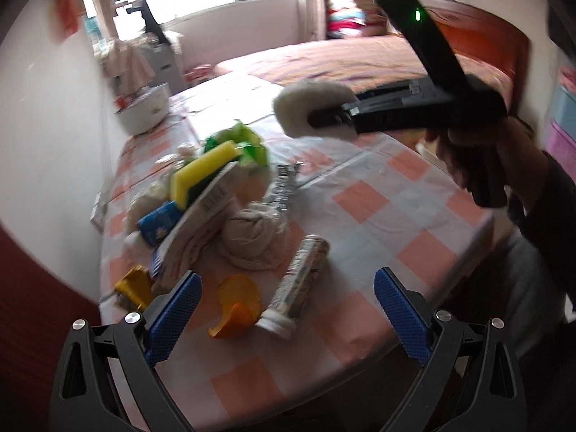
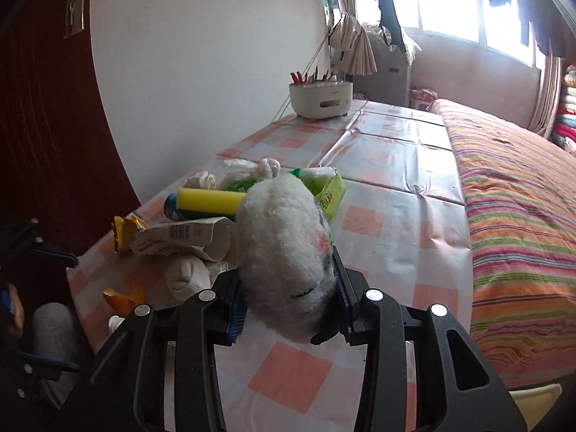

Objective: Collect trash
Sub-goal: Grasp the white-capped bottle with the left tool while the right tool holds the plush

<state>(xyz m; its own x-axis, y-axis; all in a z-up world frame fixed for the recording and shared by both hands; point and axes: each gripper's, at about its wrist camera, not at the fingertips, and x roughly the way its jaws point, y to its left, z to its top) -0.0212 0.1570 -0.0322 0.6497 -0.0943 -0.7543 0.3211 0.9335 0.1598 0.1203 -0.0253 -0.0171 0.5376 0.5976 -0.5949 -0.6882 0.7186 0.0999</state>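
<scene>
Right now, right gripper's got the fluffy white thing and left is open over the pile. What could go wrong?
1. The fluffy white item is soft and bulges well beyond the right gripper; it could slip out mid-carry.
2. The clear bottle lies on its side near the table edge; a nudge from the open left gripper might roll it off.
3. The yellow sponge sits atop loose packaging; grabbing nearby may topple it.
</scene>
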